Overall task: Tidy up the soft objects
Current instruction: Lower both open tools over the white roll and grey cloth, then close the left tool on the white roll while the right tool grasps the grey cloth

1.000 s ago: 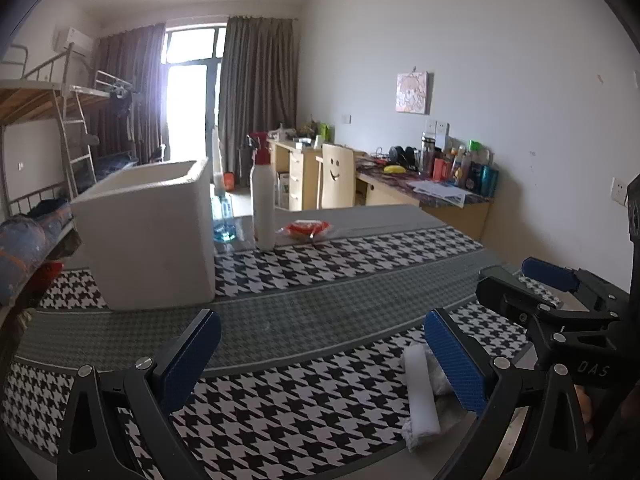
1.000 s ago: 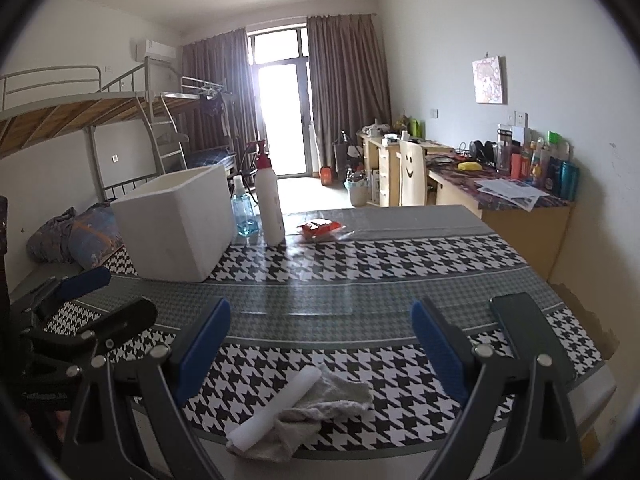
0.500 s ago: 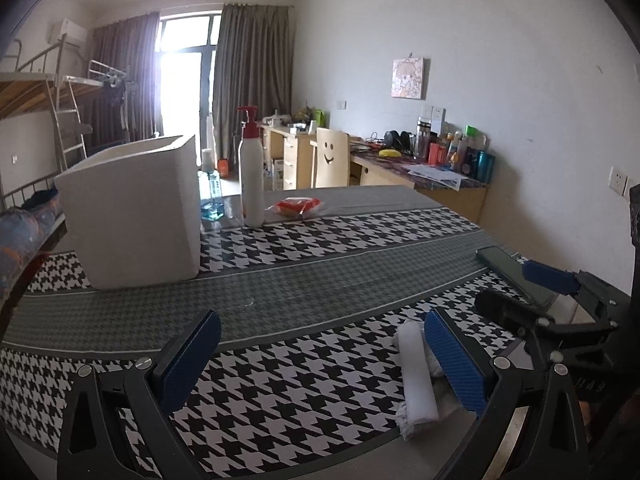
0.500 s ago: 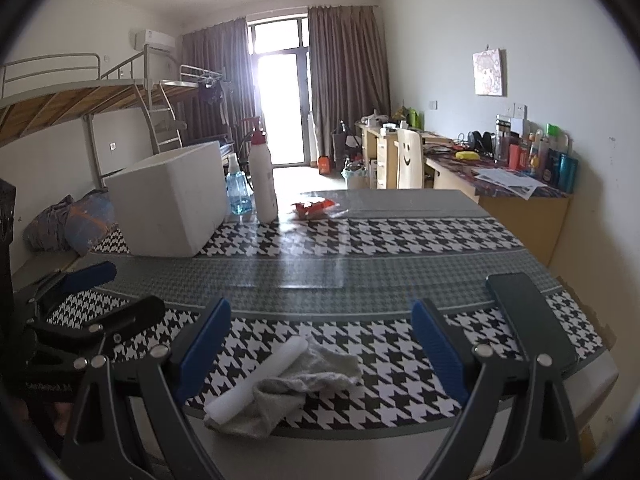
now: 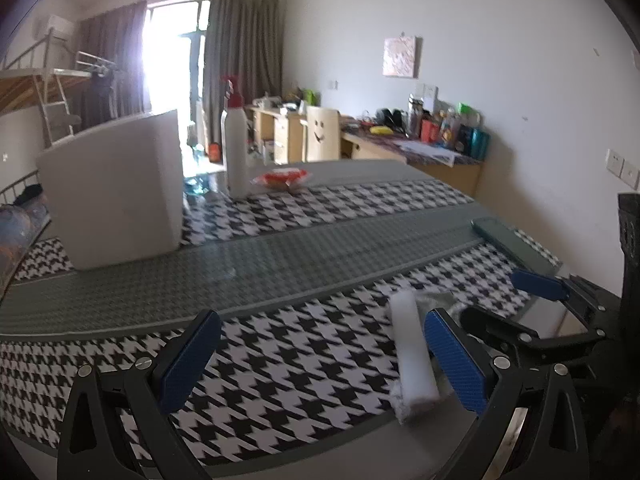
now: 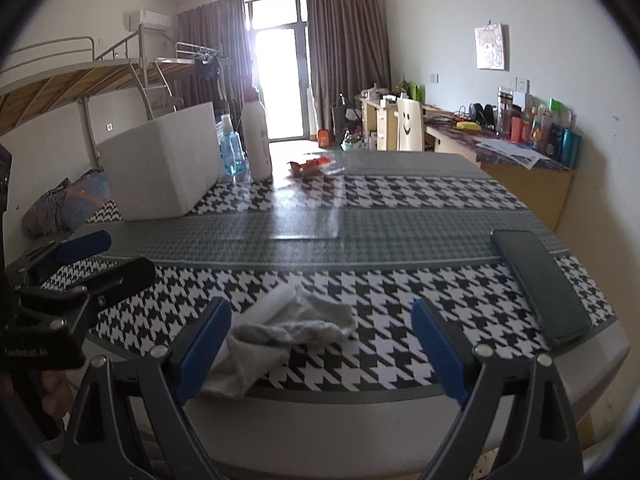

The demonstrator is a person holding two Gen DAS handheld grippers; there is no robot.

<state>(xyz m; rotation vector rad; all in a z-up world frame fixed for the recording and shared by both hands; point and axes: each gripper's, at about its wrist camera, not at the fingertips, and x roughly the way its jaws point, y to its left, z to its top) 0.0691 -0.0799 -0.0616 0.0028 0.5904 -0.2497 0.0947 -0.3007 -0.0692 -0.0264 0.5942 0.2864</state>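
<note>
A rolled white cloth (image 5: 412,354) lies on the houndstooth table near its front edge, with a crumpled grey-white cloth (image 6: 288,332) beside it. My left gripper (image 5: 320,364) is open low over the table; its right finger sits just right of the roll. My right gripper (image 6: 320,344) is open too, with the crumpled cloth (image 5: 438,300) near its left finger and nothing held. Each view shows the other gripper: the right one (image 5: 532,312) and the left one (image 6: 84,264). A white foam box (image 5: 116,188) stands at the back left, also in the right wrist view (image 6: 164,160).
A dark phone (image 6: 540,284) lies on the table's right side. A white spray bottle (image 5: 236,148), a blue bottle (image 6: 231,152) and a red-and-white packet (image 5: 282,178) stand behind the box. The table's front edge (image 6: 360,412) is close below the grippers.
Both grippers have moved forward and lower towards the cloths. The roll now lies just inside my left gripper's right finger. Both stay open.
</note>
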